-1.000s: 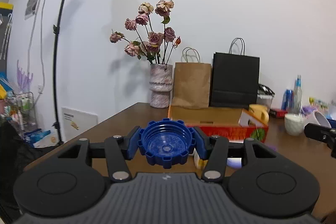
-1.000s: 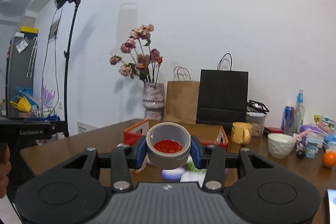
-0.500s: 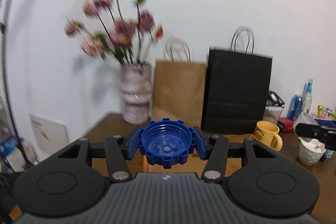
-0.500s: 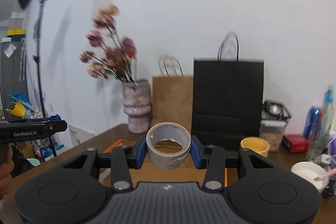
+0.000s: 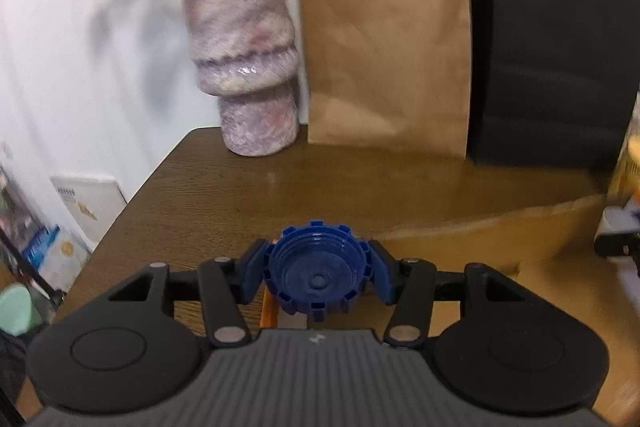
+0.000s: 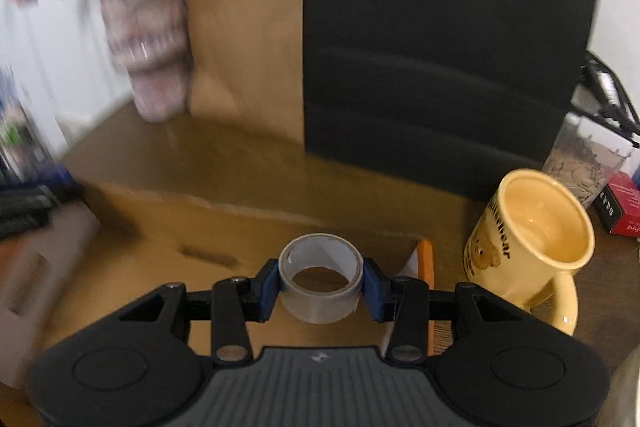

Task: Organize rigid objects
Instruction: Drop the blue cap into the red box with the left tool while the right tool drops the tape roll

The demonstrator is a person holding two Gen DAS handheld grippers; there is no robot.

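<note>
My left gripper (image 5: 318,277) is shut on a blue ridged bottle cap (image 5: 318,275), held above the left end of an open cardboard box (image 5: 480,227). My right gripper (image 6: 320,285) is shut on a grey roll of tape (image 6: 320,285), held over the inside of the same box (image 6: 180,219), near its orange right wall (image 6: 425,267). The box floor under both grippers is mostly hidden by the gripper bodies.
A brown wooden table (image 5: 240,187) carries a pink marbled vase (image 5: 248,67) with dried roses, a brown paper bag (image 5: 384,43) and a black paper bag (image 6: 448,35) along the back wall. A yellow mug (image 6: 532,239) stands right of the box, next to a red packet (image 6: 622,203).
Both grippers have moved forward and tilted down over the box, still holding the cap and the tape. The vase and bags look much closer.
</note>
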